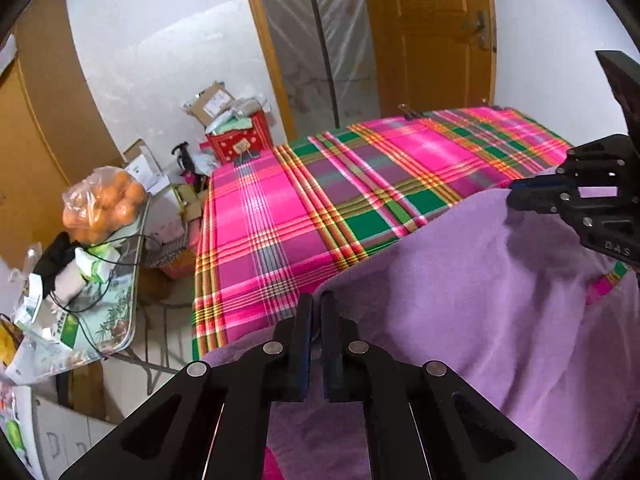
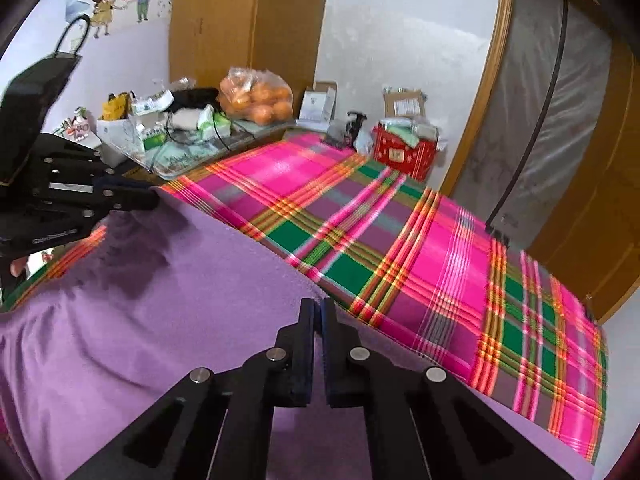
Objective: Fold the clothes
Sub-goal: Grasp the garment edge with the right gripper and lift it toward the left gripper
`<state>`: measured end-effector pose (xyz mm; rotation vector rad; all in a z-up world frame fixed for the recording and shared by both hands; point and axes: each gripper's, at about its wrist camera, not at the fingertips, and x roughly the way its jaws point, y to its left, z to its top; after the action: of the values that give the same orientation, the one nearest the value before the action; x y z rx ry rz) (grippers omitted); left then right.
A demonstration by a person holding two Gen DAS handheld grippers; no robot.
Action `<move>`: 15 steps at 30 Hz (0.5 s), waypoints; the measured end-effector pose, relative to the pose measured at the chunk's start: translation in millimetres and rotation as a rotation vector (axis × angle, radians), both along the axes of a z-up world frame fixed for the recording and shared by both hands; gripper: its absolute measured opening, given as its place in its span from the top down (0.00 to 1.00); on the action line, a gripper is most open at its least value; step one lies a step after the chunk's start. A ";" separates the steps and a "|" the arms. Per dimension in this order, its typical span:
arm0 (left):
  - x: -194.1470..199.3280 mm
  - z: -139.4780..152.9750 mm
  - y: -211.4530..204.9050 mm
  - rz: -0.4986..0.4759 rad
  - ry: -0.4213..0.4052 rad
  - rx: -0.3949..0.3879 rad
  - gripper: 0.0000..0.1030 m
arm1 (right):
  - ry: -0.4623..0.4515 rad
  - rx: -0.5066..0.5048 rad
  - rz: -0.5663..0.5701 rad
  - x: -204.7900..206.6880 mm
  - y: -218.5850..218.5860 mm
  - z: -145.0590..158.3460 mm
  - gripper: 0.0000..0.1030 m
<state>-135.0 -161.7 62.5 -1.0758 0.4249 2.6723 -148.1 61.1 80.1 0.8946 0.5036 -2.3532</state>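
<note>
I hold both claws tilted down toward the bed, my left gripper (image 1: 316,308) and my right gripper (image 2: 318,312) each pinched tight on the far edge of the purple garment (image 1: 480,280), with cloth caught between the fingers. That edge stretches taut from one claw to the other, running crosswise above the plaid bedsheet (image 1: 280,208). The garment is plain, soft lilac fleece, draped smoothly back toward me with a few shallow folds.

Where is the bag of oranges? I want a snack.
In the right wrist view, the bag of oranges sits upper centre on the cluttered side table, beyond the plaid bed cover.
</note>
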 end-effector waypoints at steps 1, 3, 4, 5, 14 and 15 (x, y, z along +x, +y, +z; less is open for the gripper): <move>4.8 2.5 0.2 0.002 0.011 0.000 0.96 | 0.012 0.000 0.000 7.5 0.2 4.2 0.97; 17.4 8.7 -0.5 0.008 0.030 0.005 0.96 | 0.028 -0.006 0.006 22.9 1.8 11.4 0.97; 23.7 11.7 -0.8 0.011 0.039 0.008 0.96 | 0.036 -0.004 0.006 29.1 2.5 13.9 0.97; 30.0 14.6 -1.3 0.014 0.047 0.011 0.96 | 0.046 -0.004 0.010 35.5 3.2 16.4 0.97; 89.9 31.9 -2.1 0.039 0.104 0.033 0.96 | 0.092 -0.043 0.033 95.1 12.3 36.3 0.97; 96.5 32.8 -1.3 0.040 0.112 0.026 0.96 | 0.096 -0.047 0.034 101.9 13.7 37.9 0.97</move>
<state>-38.4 -163.1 95.4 -0.9402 0.3920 2.7743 -46.2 74.8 118.0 0.7494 0.4954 -2.3751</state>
